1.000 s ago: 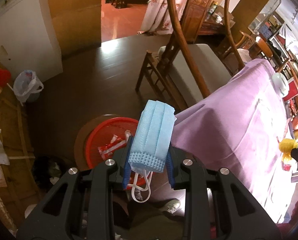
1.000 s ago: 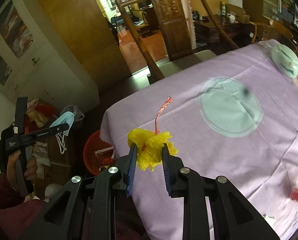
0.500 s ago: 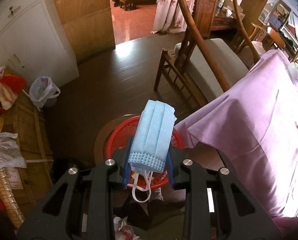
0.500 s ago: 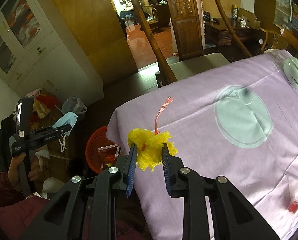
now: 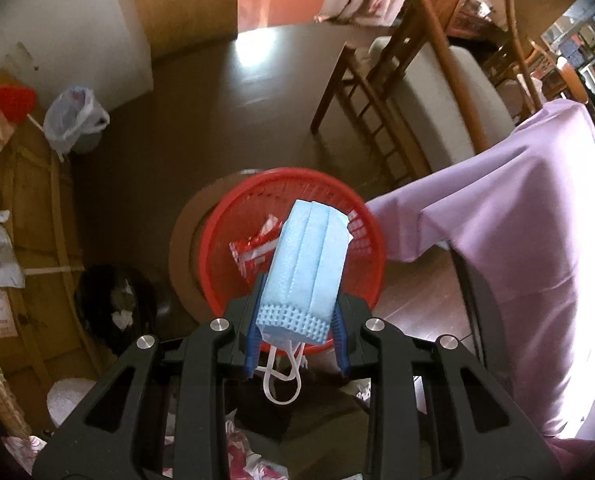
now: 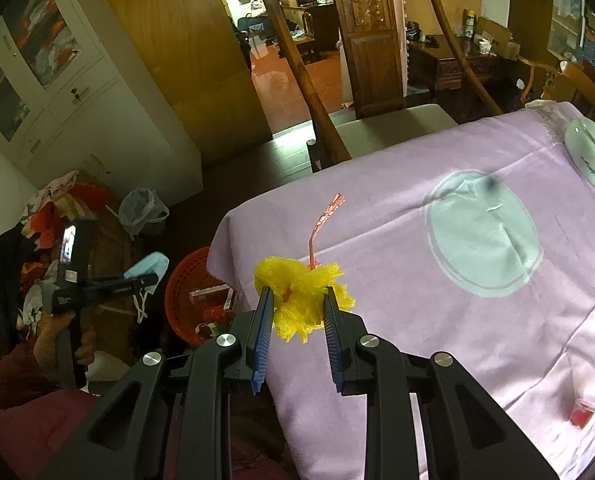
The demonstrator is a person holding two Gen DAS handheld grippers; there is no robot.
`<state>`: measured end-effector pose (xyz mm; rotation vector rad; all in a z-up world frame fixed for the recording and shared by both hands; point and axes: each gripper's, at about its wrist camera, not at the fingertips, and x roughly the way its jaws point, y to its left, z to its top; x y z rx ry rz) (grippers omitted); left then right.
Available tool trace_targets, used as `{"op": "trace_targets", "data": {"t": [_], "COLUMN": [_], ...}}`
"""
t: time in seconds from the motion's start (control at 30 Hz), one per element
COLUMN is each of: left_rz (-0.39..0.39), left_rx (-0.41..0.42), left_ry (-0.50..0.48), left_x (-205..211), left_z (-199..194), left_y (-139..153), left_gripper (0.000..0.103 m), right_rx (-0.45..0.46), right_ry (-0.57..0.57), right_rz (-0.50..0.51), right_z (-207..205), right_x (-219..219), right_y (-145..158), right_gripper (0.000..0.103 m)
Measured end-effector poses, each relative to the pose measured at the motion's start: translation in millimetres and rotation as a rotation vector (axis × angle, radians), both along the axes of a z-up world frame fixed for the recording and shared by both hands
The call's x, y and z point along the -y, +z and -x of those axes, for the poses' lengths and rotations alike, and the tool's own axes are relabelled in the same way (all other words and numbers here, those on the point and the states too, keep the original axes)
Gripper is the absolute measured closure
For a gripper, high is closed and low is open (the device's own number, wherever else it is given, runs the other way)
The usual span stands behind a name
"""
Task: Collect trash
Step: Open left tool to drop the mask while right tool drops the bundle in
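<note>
Since the earlier frame the left gripper [image 5: 296,320] has dropped toward the floor and tipped steeper, so the bin [image 5: 217,236] now fills the middle of its view where before only part of the rim showed. The right gripper [image 6: 299,312] has stayed put over the table [image 6: 417,340].

The left jaws are clamped on a mask [image 5: 307,264], folded and blue, with its ear loops dangling below the pads. The mask hangs directly above the bin, which stands on the floor just beside the hanging tablecloth and already holds a red-and-white wrapper [image 5: 253,246]. In the right view the same gripper sits low at the left, a hand [image 6: 63,340] on its handle, the mask near the bin's rim.

The right jaws are closed on a yellow wad [image 6: 301,296] of crinkled plastic with a pink strip [image 6: 323,224] sticking up from it, held above the table's near edge.

The step in hand looks like dropping the mask. Next, the left jaws need to open while the mask is over the bin's mouth; the loops may snag on a pad, so a small shake could be needed. The wad would then follow. A small red scrap [image 6: 585,416] remains on the cloth.
</note>
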<state>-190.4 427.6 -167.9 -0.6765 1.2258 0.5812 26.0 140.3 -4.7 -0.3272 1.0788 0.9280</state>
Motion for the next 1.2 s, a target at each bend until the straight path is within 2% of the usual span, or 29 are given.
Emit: {"op": "trace_targets", "data": {"t": [0.27,0.4,0.43,0.53,0.67,0.77,1.03,1.2], "left_rz": [0.072,0.081,0.079,0.051,0.046,0.029,-0.007,-0.041], "left_rx": [-0.071,-0.086,-0.096,-0.157,-0.133,-0.121,-0.044,-0.035], "left_ry": [-0.001,-0.001,0.000,0.024,0.039,0.051,0.139,0.207], "left_x": [-6,-8,-9,-11,-15,-18,-24,-23], "left_z": [-5,-10,-11,-15,-12,-10,26,69], "left_y": [-53,-71,-75,-82,-70,-58,-7,19], "left_gripper": [0.071,0.070,0.067,0.033,0.025,0.024,0.023,0.021], "right_rx": [0.025,0.037,0.040,0.050,0.047,0.026,-0.033,-0.075], "right_ry": [-0.066,-0.100,-0.108,-0.132,-0.161,-0.150,0.062,0.212], "right_rz": [0.004,0.005,0.006,0.004,-0.001,-0.002,-0.012,-0.012], "right_z": [-3,-2,-1,0,1,2,24,40], "right_x": [19,29,31,39,46,43,-19,-70], "right_y": [6,9,9,12,12,8,-7,-17], "right_gripper": [0.078,0.078,0.078,0.078,0.078,0.078,0.078,0.078]}}
